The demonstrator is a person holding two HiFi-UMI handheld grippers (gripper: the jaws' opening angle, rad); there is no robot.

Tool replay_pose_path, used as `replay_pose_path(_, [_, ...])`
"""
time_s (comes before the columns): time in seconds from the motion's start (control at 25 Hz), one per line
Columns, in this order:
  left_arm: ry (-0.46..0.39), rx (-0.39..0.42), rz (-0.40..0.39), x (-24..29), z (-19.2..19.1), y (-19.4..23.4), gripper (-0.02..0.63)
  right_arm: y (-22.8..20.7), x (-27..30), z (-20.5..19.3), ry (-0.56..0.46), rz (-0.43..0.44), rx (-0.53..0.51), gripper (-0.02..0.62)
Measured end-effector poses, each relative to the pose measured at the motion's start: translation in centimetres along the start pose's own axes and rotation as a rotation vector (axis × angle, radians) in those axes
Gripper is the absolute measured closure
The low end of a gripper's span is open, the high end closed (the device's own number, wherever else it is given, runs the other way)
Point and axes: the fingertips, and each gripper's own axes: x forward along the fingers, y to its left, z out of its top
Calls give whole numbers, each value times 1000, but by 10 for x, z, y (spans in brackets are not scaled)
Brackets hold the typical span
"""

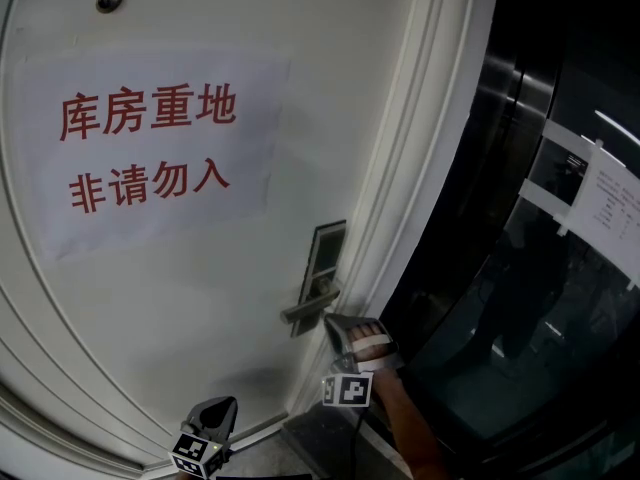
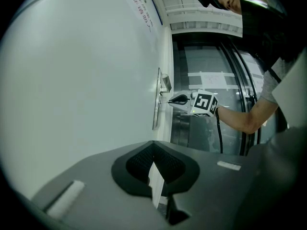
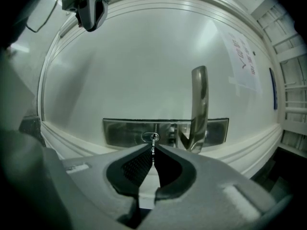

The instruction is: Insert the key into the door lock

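Observation:
A white door (image 1: 180, 298) carries a metal lock plate (image 1: 326, 256) with a lever handle (image 1: 310, 306). My right gripper (image 1: 345, 333) is level against the plate just below the handle, shut on a small metal key (image 3: 153, 146). The key's tip sits in the oval keyhole (image 3: 149, 137) of the lock plate (image 3: 124, 131), beside the lever handle (image 3: 199, 107). From the side, my right gripper (image 2: 178, 99) shows with the thin key (image 2: 164, 101) meeting the lock plate (image 2: 157, 99). My left gripper (image 1: 215, 418) hangs low by the door's bottom, jaws together on nothing.
A paper sign (image 1: 150, 153) with red characters is taped to the door under a peephole (image 1: 110, 0). The moulded door frame (image 1: 420, 168) runs along the right. Beyond it are dark glossy lift doors (image 1: 540, 268) with a taped notice (image 1: 610, 203).

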Motion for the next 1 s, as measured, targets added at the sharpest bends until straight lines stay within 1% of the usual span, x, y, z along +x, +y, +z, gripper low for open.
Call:
replay_pose_path(0.16, [-4,-9,6,-2,-1,1,604,0,4,1,11,12,-1,584])
replay_pose_path(1.0, [-5,0,56,-14,1,15,604,-2,26,6,-5,-10,43,583])
